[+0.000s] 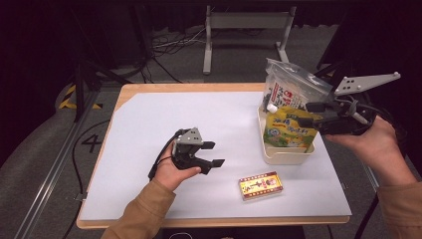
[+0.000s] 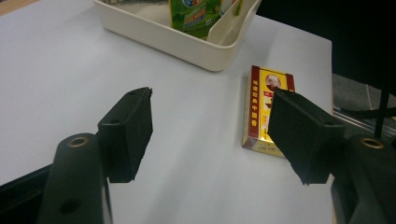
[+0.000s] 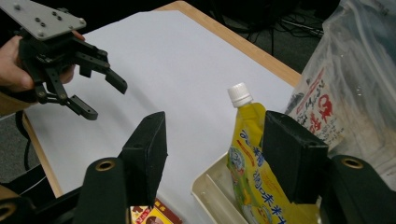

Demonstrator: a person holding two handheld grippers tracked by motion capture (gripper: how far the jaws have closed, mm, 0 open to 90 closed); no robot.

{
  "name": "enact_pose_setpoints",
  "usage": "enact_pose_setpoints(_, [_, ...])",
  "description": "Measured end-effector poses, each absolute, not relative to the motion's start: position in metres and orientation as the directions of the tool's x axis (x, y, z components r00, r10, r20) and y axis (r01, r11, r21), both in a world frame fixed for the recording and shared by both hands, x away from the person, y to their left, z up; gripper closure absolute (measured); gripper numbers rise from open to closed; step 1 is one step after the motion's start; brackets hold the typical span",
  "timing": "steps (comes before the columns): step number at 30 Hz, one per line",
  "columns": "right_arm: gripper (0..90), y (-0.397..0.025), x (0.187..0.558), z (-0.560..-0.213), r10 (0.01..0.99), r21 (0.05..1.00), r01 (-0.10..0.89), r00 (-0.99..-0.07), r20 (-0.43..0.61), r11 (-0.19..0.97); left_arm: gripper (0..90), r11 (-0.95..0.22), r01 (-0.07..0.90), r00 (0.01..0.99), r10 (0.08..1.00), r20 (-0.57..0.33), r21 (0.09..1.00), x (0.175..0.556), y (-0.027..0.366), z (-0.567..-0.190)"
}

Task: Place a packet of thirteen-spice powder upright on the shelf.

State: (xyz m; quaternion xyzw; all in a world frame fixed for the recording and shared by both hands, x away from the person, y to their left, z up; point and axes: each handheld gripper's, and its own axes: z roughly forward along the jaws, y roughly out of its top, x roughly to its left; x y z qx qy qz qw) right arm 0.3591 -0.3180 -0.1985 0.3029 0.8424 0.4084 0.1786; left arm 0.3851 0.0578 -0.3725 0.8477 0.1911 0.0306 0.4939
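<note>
Near the table's front edge, the open left gripper (image 1: pixel 211 154) approaches the card box (image 1: pixel 260 185), which it must straddle before closing; the right gripper (image 1: pixel 307 113) hovers open over the tray (image 1: pixel 288 155).

place: lab or recording studio | cues: black curtains (image 1: pixel 40 45); loose floor cables (image 1: pixel 169 42); hazard tape (image 1: pixel 67 97); metal frame (image 1: pixel 244 30); white-covered table (image 1: pixel 164 119)

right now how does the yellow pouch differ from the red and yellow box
The yellow pouch stands upright inside the cream tray; the red and yellow box lies flat on the bare white table, outside the tray. The pouch is soft, with a white screw cap; the box is rigid and rectangular. The pouch looks larger. Neither is held by a tool.
</note>
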Motion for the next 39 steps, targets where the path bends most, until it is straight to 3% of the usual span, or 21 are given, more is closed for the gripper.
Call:
enact_pose_setpoints(34, [35.2,-0.317,0.336,-0.23,0.65,0.843,0.385,-0.758,0.057,0.375,22.5,-0.527,0.321,0.937,0.298,-0.183,0.787,0.36,-0.009,-0.392])
enact_pose_setpoints(39, [34.9,-0.317,0.335,-0.235,0.649,0.841,0.394,-0.758,0.069,0.371,16.5,-0.537,0.324,0.936,0.303,-0.181,0.779,0.359,-0.017,-0.398])
